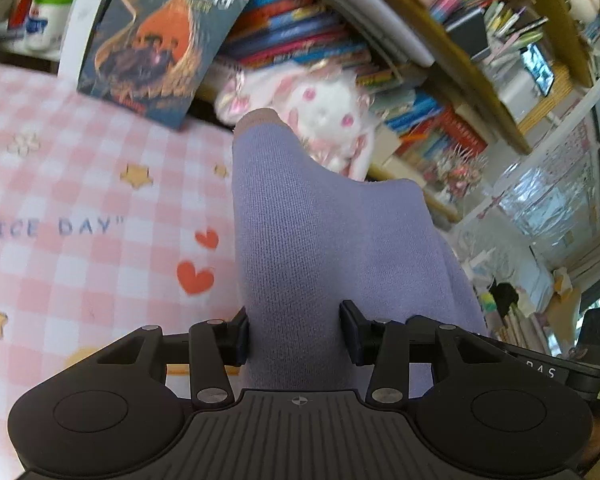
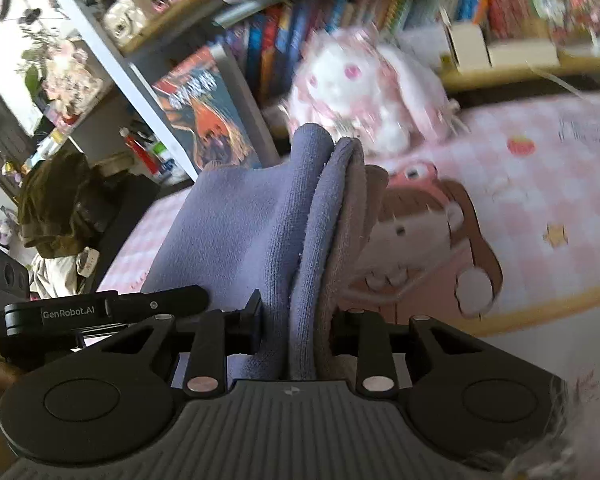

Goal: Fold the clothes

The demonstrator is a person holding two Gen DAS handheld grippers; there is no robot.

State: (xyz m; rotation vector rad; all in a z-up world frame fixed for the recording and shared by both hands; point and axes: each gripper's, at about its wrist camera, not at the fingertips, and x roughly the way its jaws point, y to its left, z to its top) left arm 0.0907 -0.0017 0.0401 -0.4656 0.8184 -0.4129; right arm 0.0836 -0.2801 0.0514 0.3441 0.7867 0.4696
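Note:
A lavender knitted garment (image 1: 300,232) rises between the jaws of my left gripper (image 1: 296,334), which is shut on a thick bunch of it; the cloth lifts off the pink checked cover (image 1: 80,200). In the right wrist view the same lavender garment (image 2: 268,224) is folded in layers with a greyish lining showing, and my right gripper (image 2: 296,324) is shut on that stack. The other gripper's black body (image 2: 100,312) shows at the left, close beside it. Both hold the cloth above the bed.
A white and pink plush rabbit (image 1: 320,120) sits at the back of the bed before shelves of books (image 1: 300,28). A large book (image 1: 168,36) leans at the left. Cluttered bags and boxes (image 1: 540,216) stand to the right. A cartoon print (image 2: 428,240) covers the bedding.

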